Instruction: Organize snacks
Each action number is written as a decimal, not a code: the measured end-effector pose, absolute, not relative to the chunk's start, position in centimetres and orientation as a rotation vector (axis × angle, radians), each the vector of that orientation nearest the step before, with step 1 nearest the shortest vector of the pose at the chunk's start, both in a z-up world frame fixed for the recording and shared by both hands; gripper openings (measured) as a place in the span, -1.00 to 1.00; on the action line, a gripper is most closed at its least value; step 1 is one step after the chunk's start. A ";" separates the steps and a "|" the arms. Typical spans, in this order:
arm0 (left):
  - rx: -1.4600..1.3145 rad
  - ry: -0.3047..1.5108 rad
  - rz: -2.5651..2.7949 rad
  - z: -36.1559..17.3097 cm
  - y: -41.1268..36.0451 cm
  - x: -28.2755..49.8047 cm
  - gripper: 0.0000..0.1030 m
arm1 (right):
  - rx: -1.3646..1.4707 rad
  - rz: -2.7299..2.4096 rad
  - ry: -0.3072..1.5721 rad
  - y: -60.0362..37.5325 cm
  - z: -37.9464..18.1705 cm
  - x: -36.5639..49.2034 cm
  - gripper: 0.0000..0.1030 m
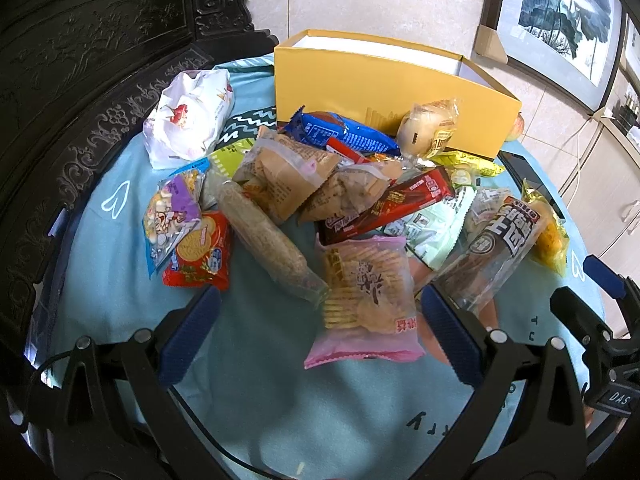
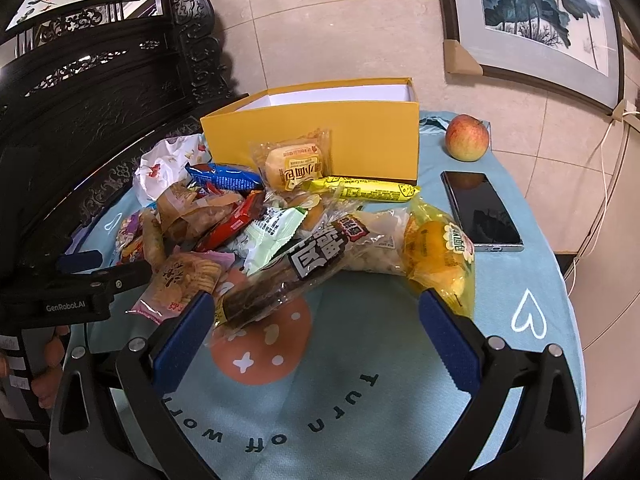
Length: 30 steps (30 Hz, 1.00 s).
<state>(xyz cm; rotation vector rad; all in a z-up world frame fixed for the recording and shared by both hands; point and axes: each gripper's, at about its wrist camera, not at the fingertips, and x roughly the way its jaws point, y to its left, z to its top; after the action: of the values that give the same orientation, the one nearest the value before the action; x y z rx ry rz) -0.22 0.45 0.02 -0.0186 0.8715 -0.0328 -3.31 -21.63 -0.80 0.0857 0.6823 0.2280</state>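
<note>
A loose heap of crinkled snack packets [image 1: 320, 200] lies just ahead of both pairs of fingers, backed by the open yellow box [image 2: 320, 136]. The left gripper [image 1: 320, 332] stands wide around a pink chip bag [image 1: 366, 300]; the right gripper [image 2: 318, 332] gapes empty over bare blue cloth [image 2: 360, 400]. Beyond its right finger lie a phone [image 2: 482, 210] and apple [image 2: 467, 137].

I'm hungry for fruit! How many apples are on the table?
1. The round red-and-yellow apple sits on the light blue tablecloth, right of the open yellow cardboard box, beyond the black phone. More could hide behind or inside the box.
</note>
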 end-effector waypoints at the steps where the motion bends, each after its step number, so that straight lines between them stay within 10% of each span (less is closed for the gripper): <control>1: -0.019 0.873 -0.033 0.0 0.4 -0.2 0.96 | 0.085 0.229 0.683 -21.6 -0.8 -3.3 0.97; 30: -0.021 0.883 -0.040 0.1 0.0 -0.2 0.96 | 0.089 0.228 0.690 -21.9 -1.0 -3.4 0.97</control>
<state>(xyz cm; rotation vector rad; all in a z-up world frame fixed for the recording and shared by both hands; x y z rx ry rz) -0.21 -0.03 0.10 -0.0209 0.8827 -0.0401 -3.45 -21.88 -0.97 0.0889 0.6898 0.2284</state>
